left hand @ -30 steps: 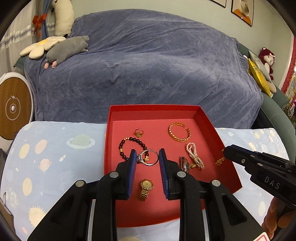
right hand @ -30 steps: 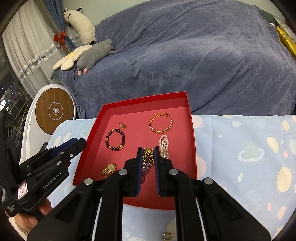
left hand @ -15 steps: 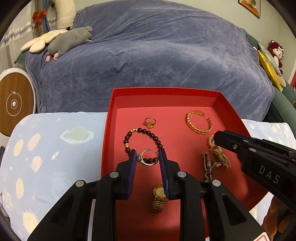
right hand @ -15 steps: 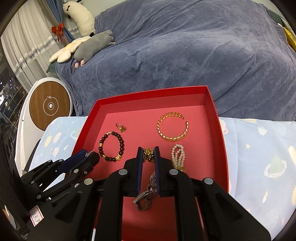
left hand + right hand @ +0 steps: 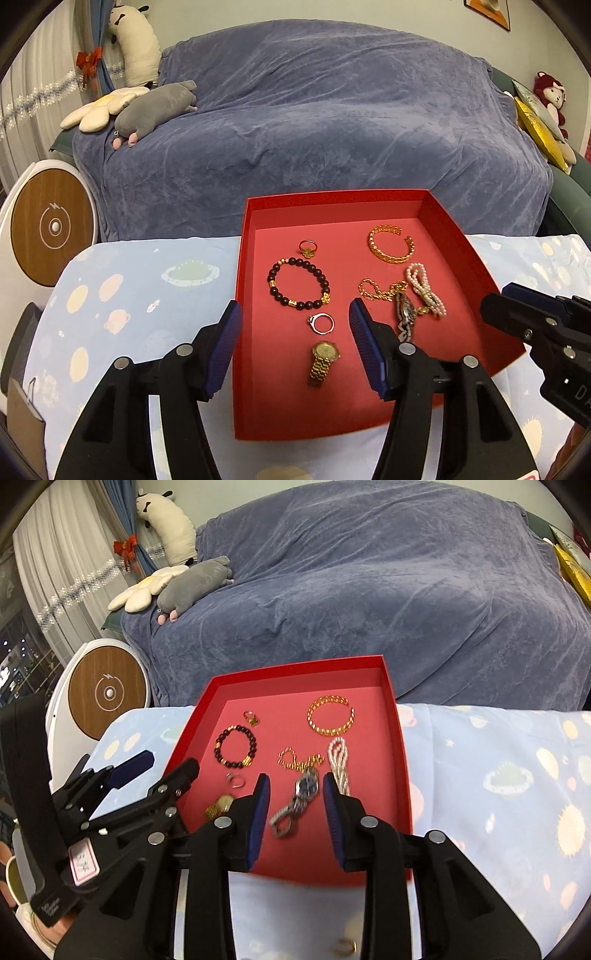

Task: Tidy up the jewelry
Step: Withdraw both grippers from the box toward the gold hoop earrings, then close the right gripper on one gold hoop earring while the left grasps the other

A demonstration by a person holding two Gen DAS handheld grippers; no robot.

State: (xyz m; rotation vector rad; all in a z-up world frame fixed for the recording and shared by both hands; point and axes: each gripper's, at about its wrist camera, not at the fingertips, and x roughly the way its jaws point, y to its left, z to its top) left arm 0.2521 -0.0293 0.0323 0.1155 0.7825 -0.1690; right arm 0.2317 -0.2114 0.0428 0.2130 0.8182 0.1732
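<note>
A red tray (image 5: 255, 406) (image 5: 402, 760) holds several pieces. A silver ring (image 5: 322, 323) lies between my open left gripper (image 5: 293, 321) fingers, with a gold watch (image 5: 323, 359) nearer me. A dark bead bracelet (image 5: 298, 282), a gold ring (image 5: 307, 248), a gold bangle (image 5: 390, 244), a pearl strand (image 5: 424, 288) and a gold chain (image 5: 380, 291) lie further back. A silver watch (image 5: 297, 805) lies between my open right gripper (image 5: 296, 786) fingers. Both grippers are empty.
The tray sits on a light blue planet-print cloth (image 5: 129, 295). A small gold ring (image 5: 345, 946) lies on the cloth near me in the right wrist view. A blue-covered sofa (image 5: 314, 110) stands behind. A round wood-faced device (image 5: 51, 225) is at the left.
Both grippers opened and drew back. The left let go of the silver ring. The right let go of the silver watch and gold chain, which now lie in the tray.
</note>
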